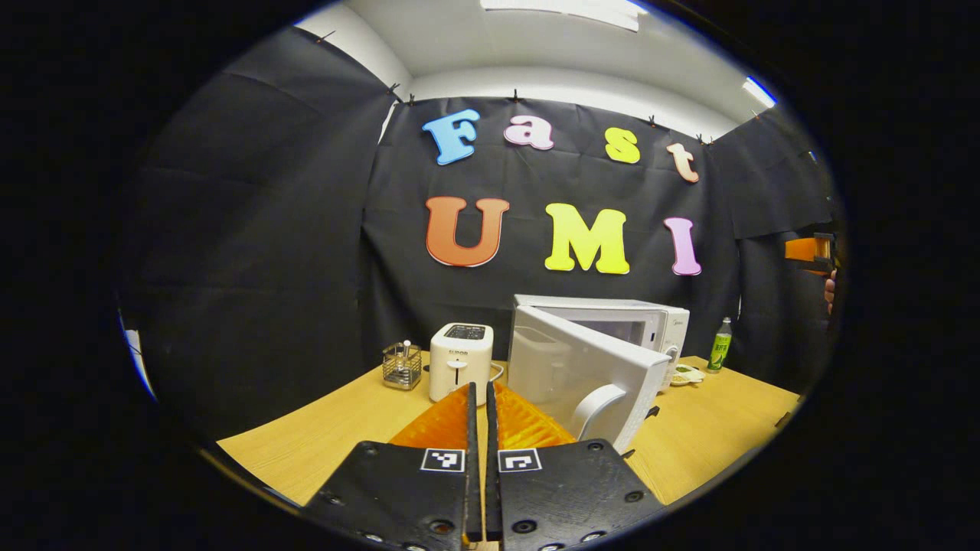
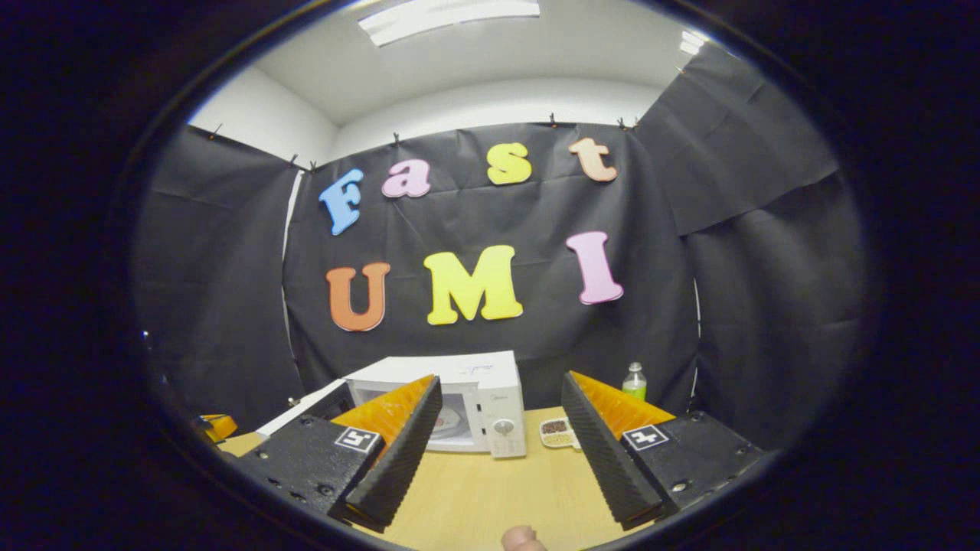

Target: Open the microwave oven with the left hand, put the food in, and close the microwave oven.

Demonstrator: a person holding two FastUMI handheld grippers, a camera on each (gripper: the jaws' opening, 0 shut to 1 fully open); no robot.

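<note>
Left gripper view: boxy white microwave oven point(image 1: 612, 337) sits mid-table, its glossy door point(image 1: 582, 375) ajar toward the clenched, empty left gripper point(image 1: 477, 428). A small dish of food point(image 2: 557, 432) waits beside it (still outside). Right gripper point(image 2: 494, 444) is spread wide; reaching in could clip the smooth door edge.
</note>
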